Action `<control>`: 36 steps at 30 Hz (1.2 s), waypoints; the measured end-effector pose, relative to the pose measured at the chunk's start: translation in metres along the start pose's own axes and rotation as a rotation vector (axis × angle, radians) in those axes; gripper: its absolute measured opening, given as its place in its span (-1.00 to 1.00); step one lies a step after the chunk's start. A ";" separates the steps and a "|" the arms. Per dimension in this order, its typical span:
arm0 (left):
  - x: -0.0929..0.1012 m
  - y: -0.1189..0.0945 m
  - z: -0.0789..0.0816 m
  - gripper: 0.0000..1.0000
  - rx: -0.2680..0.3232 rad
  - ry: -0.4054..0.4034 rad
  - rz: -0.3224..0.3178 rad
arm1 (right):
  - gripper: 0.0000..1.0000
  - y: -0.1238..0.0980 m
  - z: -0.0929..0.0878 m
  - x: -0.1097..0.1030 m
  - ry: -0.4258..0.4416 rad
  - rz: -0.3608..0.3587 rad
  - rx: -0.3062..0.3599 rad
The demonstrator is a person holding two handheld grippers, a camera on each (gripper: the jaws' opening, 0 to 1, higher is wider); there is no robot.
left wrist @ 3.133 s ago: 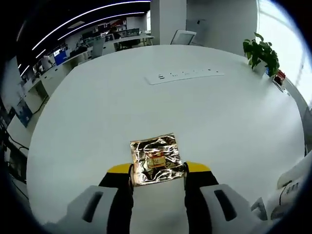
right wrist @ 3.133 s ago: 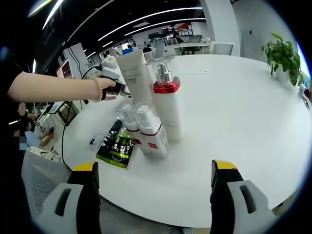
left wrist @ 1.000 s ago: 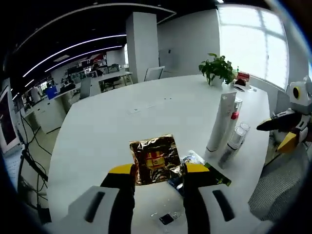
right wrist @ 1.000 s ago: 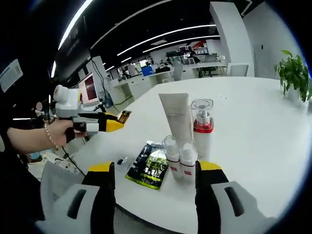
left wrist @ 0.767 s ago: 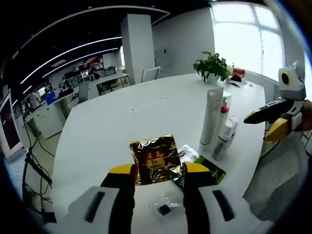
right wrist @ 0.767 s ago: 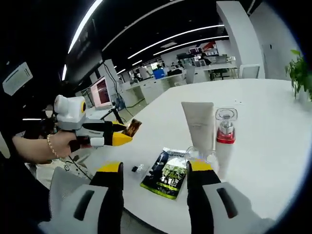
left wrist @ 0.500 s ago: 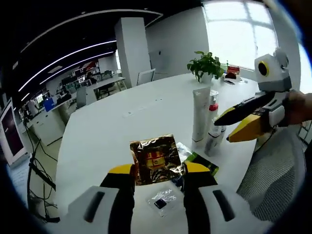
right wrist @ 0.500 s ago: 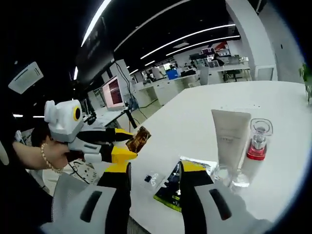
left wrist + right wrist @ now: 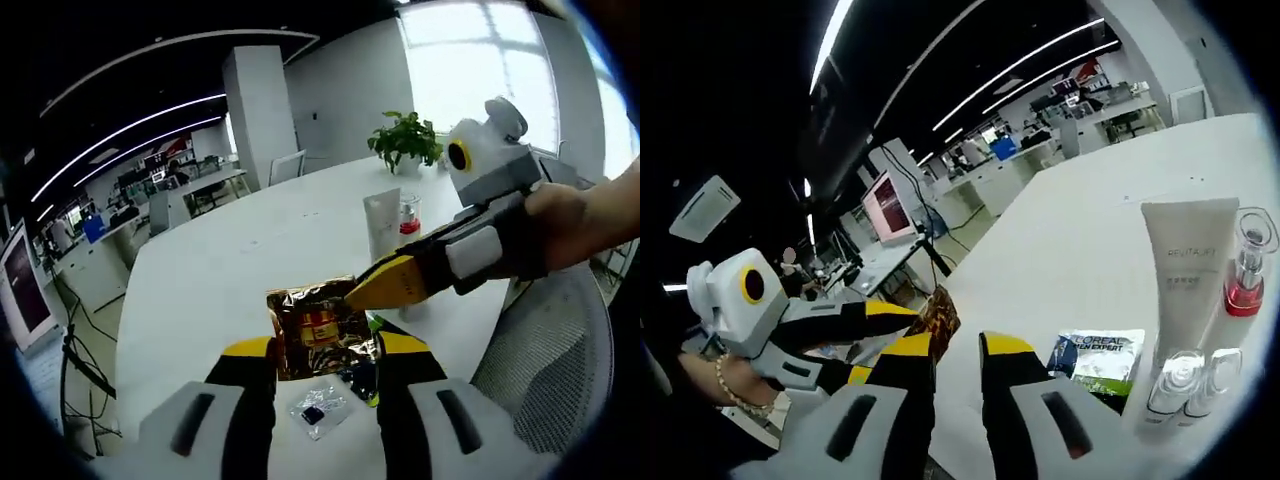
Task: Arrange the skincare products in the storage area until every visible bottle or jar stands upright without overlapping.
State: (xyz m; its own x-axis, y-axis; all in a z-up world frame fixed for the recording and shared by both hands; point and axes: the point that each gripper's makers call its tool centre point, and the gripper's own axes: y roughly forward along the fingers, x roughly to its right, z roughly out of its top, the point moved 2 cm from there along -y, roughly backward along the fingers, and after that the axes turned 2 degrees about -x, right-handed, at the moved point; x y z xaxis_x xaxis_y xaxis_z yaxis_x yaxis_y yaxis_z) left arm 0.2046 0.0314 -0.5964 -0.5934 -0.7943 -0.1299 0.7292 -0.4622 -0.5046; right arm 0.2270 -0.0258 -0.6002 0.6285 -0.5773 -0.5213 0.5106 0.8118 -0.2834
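Observation:
My left gripper point(image 9: 325, 350) is shut on a gold foil sachet point(image 9: 320, 328), held above the white table point(image 9: 230, 270). My right gripper point(image 9: 362, 294) reaches in from the right in a person's hand point(image 9: 560, 215), its jaws together and its yellow tip at the sachet's upper right corner. In the right gripper view, my own jaws point(image 9: 957, 345) stand almost together, and the sachet point(image 9: 937, 312) sits just beyond them in the left gripper point(image 9: 920, 322). A white tube point(image 9: 1188, 270), a red-collared pump bottle point(image 9: 1243, 275) and two small clear-capped bottles point(image 9: 1170, 385) stand upright together. A green sachet point(image 9: 1102, 358) lies flat beside them.
A small clear packet point(image 9: 315, 412) lies on the table near its front edge. A mesh chair point(image 9: 540, 370) stands at the right, off the table. A potted plant point(image 9: 405, 140) sits at the far edge. Desks and monitors point(image 9: 885, 210) stand behind.
My right gripper has narrowed from wide open to nearly together and moved up to the gold sachet. The left gripper still holds the sachet and has turned towards the bottles.

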 end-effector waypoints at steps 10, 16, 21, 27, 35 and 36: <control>0.000 0.006 -0.015 -0.27 -0.028 -0.107 -0.053 | -0.98 0.003 0.001 -0.003 0.047 0.024 0.017; -0.003 0.007 -0.024 -0.01 -0.001 -0.280 -0.151 | -0.98 0.008 0.000 0.004 0.055 0.018 -0.001; -0.014 0.007 -0.030 -0.23 0.025 -0.464 -0.242 | -0.98 0.016 -0.003 0.004 0.034 0.024 -0.023; -0.036 0.014 -0.046 -0.76 0.022 -0.562 -0.242 | -0.98 0.030 -0.007 0.004 0.032 0.025 -0.045; -0.057 0.026 -0.063 -1.00 -0.023 -0.643 -0.189 | -0.98 0.053 -0.013 0.015 0.021 -0.044 -0.077; -0.058 0.028 -0.065 -1.00 -0.029 -0.641 -0.194 | -0.98 0.056 -0.014 0.021 -0.020 -0.085 -0.087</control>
State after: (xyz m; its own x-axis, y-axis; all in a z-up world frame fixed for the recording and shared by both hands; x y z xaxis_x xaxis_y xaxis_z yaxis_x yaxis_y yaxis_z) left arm 0.2369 0.0899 -0.6587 -0.3864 -0.7790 0.4938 0.6146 -0.6167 -0.4919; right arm 0.2603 0.0087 -0.6383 0.5972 -0.6451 -0.4766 0.5101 0.7640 -0.3951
